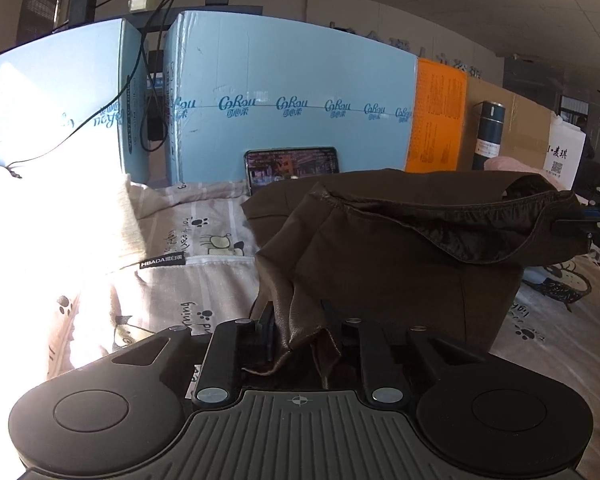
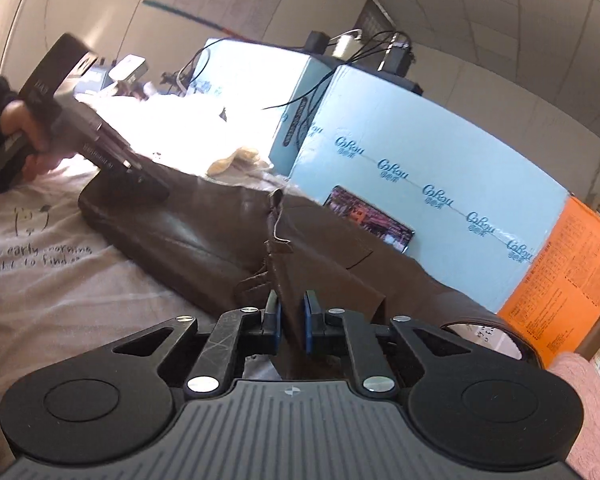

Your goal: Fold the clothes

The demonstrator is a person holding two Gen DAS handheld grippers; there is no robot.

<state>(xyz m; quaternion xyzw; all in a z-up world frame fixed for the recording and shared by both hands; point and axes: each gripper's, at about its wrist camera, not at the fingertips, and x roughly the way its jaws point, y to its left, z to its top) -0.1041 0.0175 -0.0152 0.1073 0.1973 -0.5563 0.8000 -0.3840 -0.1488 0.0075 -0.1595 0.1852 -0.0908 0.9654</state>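
- Brown garment [image 1: 400, 256], a satiny, faintly glossy cloth with stitched hems, lies across a bed sheet [image 1: 188, 280] of soft cotton printed with paw marks, cartoon animals and handwriting.
- Left gripper [image 1: 298, 320] is clenched on a crumpled corner of the cloth; its black fingers [image 1: 266, 328] pinch gathered folds.
- Right gripper [image 2: 292, 314] is clamped on a thin upright edge of the garment between blue-padded fingers [image 2: 310, 316].
- The left wrist view shows the garment's open, tube-like hem raised at the far end, plus a dark cylindrical bottle [image 1: 488, 136].
- The right wrist view alone shows a hand [image 2: 24, 136] gripping the other tool's handle.
- Behind stand smooth pale-blue cardboard boxes [image 1: 284, 92], an orange carton [image 2: 560, 272] and a phone [image 1: 292, 166] propped against them.
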